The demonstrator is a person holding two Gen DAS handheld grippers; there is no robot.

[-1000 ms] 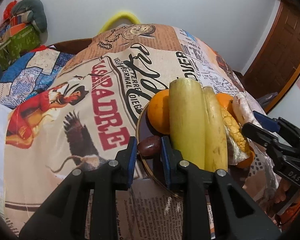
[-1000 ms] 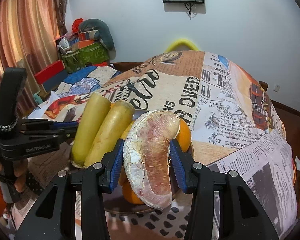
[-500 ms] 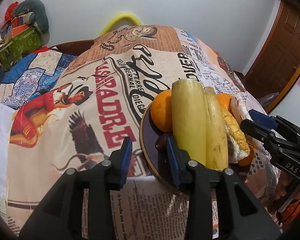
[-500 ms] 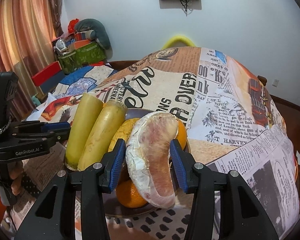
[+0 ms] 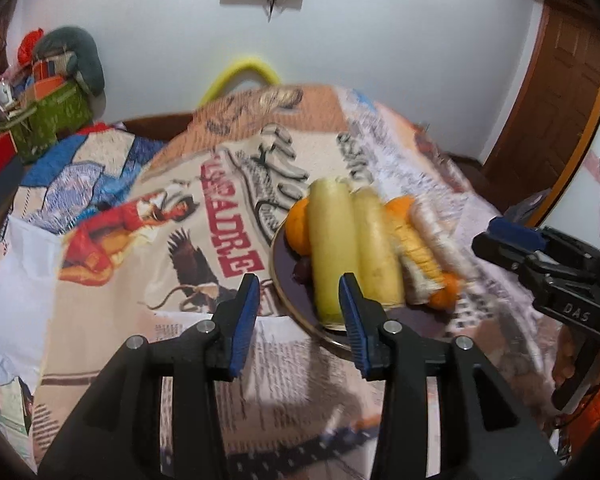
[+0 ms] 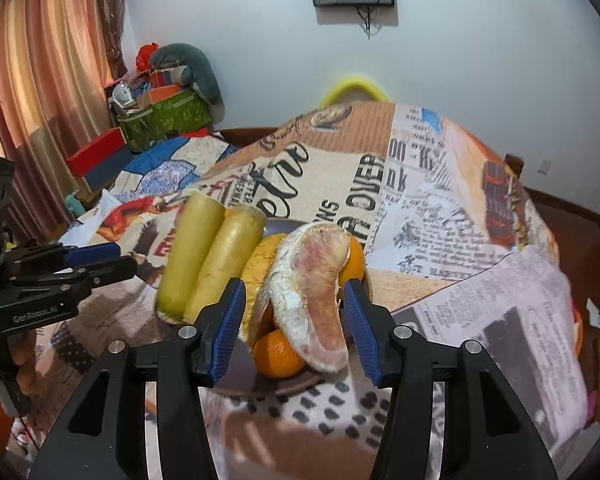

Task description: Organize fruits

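Left wrist view: my left tool (image 5: 298, 312) stands wide open over the table (image 5: 148, 280), nothing between its blue pads, its tip at the near rim of the dark plate (image 5: 278, 264). On the plate lie two long pale-yellow fruits (image 5: 332, 248) side by side, an orange (image 5: 298, 226) behind them on the left, a small dark fruit (image 5: 302, 266) tucked against the longer one, then a corn cob (image 5: 414, 250) and a peeled pomelo wedge (image 5: 436, 228). This view is blurred. My right tool (image 5: 512, 240) shows at the right edge.

Right wrist view: right tool (image 6: 296, 320) is open too, pads on either side of the pomelo wedge (image 6: 316, 292) but apart from it, gripping nothing. The wedge rests on top of the pile, leaning on an orange (image 6: 276, 354) at the near edge of the plate (image 6: 240, 376). A second orange (image 6: 354, 264) sits behind it. The two yellow fruits (image 6: 208, 260) lie to the left, the corn cob (image 6: 260, 268) between them and the wedge. Left tool (image 6: 100, 260) enters from the left. Newspaper-print cloth (image 6: 440, 216) covers the table.
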